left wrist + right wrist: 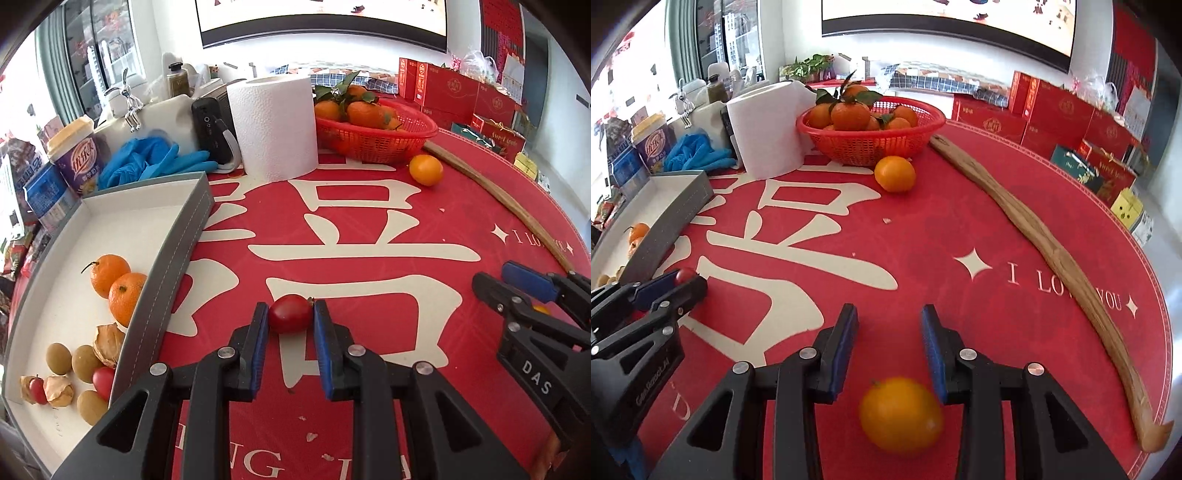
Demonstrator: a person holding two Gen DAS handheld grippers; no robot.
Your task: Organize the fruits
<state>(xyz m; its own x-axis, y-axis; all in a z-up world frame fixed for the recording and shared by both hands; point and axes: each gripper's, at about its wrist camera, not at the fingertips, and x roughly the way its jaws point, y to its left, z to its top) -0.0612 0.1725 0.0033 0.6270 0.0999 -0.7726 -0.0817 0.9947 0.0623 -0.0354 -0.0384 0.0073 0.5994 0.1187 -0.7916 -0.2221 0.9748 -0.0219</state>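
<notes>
Orange (900, 415) blurred beneath right tool (890, 317).

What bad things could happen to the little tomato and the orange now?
The left gripper pinches the tomato by its very tips, so it might slip out or get squashed. The orange sits below the right gripper, not between its pads, and could roll off the table.

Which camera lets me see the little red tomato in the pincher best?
The left wrist view. There the small round red cherry tomato sits centred and sharp, pinched between the left gripper's blue pads. In the right wrist view only a sliver of the tomato peeks out beside the left gripper, near the picture's left edge.
</notes>
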